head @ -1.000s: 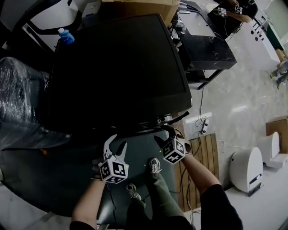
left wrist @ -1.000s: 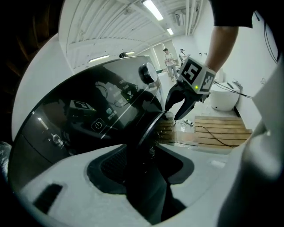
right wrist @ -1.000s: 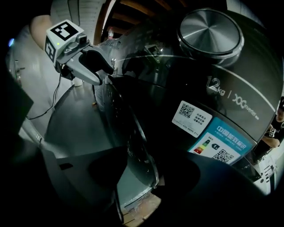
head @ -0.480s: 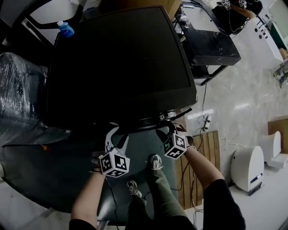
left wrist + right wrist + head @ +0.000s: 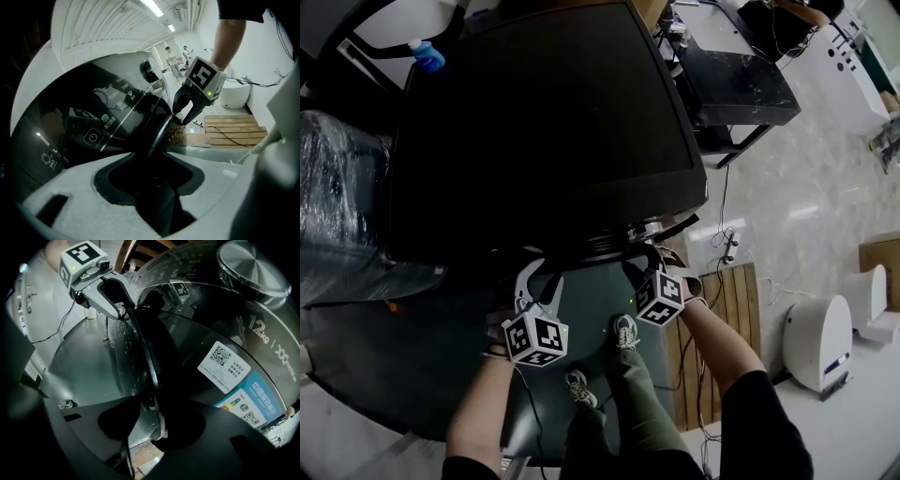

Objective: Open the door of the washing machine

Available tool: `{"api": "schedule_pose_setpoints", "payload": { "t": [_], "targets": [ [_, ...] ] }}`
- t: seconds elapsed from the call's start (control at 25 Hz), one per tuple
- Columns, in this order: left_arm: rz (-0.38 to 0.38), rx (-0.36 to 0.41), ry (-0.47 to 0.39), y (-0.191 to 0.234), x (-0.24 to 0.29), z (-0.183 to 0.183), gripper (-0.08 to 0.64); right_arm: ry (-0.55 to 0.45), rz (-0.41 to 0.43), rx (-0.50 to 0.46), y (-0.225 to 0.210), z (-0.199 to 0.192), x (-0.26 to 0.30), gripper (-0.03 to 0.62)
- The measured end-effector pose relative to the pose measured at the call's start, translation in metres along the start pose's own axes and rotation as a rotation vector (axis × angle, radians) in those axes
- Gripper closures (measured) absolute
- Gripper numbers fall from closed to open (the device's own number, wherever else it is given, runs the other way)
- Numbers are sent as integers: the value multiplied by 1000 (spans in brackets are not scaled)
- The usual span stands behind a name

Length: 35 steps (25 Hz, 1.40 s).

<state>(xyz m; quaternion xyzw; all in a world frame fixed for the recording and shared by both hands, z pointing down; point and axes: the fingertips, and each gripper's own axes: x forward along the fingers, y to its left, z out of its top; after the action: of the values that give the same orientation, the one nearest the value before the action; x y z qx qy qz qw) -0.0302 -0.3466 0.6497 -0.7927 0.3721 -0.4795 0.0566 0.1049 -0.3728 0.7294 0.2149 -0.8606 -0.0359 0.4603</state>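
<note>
Closure on both sides just now. Right gripper [image 5: 643, 266]: fingers have just been closing and now pinch the door rim [image 5: 146, 357] between them. Left gripper [image 5: 546, 277]: fingers have just been closing too, with the rim threaded between them, but I read the pads as not yet tight. Door sits at the front of the washing machine [image 5: 544, 131], under the black top's near edge; I can't tell if it has unlatched. My read: grasp nearly set, pull comes next.
</note>
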Motion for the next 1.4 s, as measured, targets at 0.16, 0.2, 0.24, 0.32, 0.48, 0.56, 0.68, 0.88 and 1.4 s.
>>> {"api": "schedule_pose_setpoints", "payload": {
  "t": [0.16, 0.2, 0.24, 0.32, 0.48, 0.56, 0.68, 0.88, 1.4],
  "targets": [
    [2, -18, -3, -1, -2, 1, 385, -6, -8, 26, 0, 1, -2, 439],
    [2, -23, -4, 0, -2, 0, 388, -6, -10, 30, 1, 1, -2, 439],
    [1, -29, -6, 0, -3, 0, 388, -6, -13, 34, 1, 1, -2, 439],
    [2, -47, -10, 0, -3, 1, 390, -5, -26, 41, 0, 1, -3, 439],
    [-1, -69, -20, 0, -5, 2, 391, 7, -40, 49, 1, 0, -3, 437],
    [-9, -78, -20, -1, -5, 2, 393, 19, -41, 58, 1, -1, -3, 437],
    [-82, -60, -15, -16, -14, 0, 391, 8, 24, 48, 27, -8, -15, 445],
    [-105, 6, -82, -47, -42, -14, 360, -63, 29, 116, 95, -17, -39, 462],
    [52, -227, -62, -70, -100, -55, 345, -71, 31, 334, 199, -3, -78, 321]
  ]
}}
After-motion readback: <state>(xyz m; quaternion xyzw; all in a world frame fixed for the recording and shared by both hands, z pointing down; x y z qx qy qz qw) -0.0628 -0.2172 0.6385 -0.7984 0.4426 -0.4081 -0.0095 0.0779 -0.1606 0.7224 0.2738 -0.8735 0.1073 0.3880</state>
